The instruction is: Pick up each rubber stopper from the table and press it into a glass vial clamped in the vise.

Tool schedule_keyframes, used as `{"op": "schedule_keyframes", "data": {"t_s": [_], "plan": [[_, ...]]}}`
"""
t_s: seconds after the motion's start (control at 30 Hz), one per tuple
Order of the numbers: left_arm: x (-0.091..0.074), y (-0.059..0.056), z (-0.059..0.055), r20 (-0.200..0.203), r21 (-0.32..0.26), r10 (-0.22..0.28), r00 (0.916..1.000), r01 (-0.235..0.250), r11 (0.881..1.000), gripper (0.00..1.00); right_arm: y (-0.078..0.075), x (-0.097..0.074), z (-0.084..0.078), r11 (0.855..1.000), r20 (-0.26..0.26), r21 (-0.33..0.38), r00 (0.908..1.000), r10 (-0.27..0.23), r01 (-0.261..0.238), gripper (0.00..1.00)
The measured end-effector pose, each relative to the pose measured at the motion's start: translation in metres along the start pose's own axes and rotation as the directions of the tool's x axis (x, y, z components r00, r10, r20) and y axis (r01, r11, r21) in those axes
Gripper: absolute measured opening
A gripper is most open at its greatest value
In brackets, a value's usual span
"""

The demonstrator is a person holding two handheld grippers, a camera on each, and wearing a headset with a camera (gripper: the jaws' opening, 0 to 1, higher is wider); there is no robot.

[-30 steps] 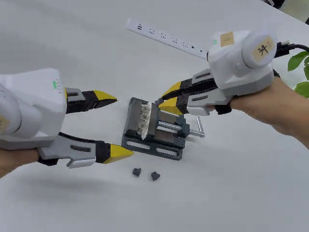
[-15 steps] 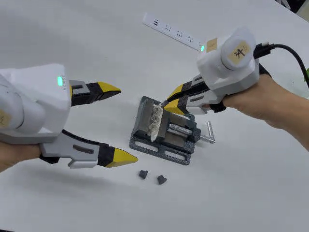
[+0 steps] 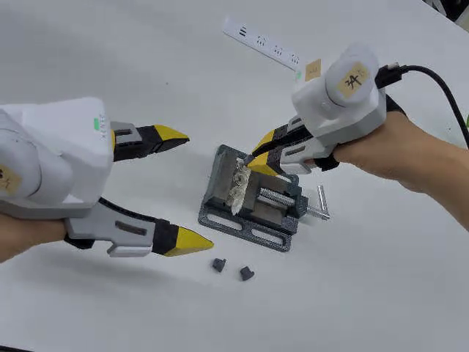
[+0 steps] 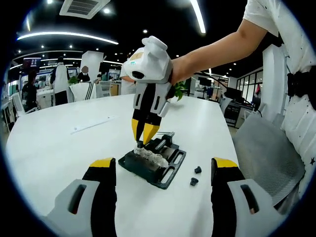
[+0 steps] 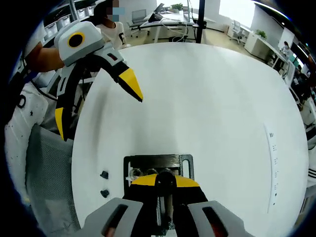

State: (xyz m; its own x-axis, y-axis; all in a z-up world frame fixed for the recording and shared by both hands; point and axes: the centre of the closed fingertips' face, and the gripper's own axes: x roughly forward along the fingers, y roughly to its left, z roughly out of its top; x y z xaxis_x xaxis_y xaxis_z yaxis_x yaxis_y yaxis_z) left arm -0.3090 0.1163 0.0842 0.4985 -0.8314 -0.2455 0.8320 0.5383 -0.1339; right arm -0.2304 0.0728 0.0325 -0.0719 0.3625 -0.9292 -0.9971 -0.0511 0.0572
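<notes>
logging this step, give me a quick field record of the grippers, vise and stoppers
left gripper: open, hovering left of the vise
right gripper: tips at the vials, shut on what looks like a dark stopper
vise: holds the glass vials
loose stoppers: two, lying near the vise base
power strip: beyond the vise

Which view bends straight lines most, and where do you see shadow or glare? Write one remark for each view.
Head view: even light, a soft shadow on the table under the left gripper; vise and loose stoppers sharp. Left gripper view: fisheye bend, ceiling strip lights glare. Right gripper view: strongest bend, the table's edge bows round; the stopper pinched in the right gripper reads dark.
</notes>
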Motion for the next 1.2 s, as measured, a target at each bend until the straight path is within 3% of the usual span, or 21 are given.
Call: {"op": "schedule_keyframes", "data": {"t_s": [0.67, 1.2], "plan": [[0.0020, -0.0016, -0.0017, 0.006, -0.014, -0.002, 1.0000, 0.003, 1.000, 0.77, -0.0003, 0.0027, -0.0048, 0.999, -0.065, -0.047, 0.9979, -0.004, 0.001, 0.05], [0.0016, -0.0018, -0.0045, 0.005, -0.017, -0.001, 1.0000, 0.001, 1.000, 0.75, 0.0043, 0.0050, -0.0024, 0.990, -0.142, -0.134, 0.9883, -0.056, 0.037, 0.05]]}}
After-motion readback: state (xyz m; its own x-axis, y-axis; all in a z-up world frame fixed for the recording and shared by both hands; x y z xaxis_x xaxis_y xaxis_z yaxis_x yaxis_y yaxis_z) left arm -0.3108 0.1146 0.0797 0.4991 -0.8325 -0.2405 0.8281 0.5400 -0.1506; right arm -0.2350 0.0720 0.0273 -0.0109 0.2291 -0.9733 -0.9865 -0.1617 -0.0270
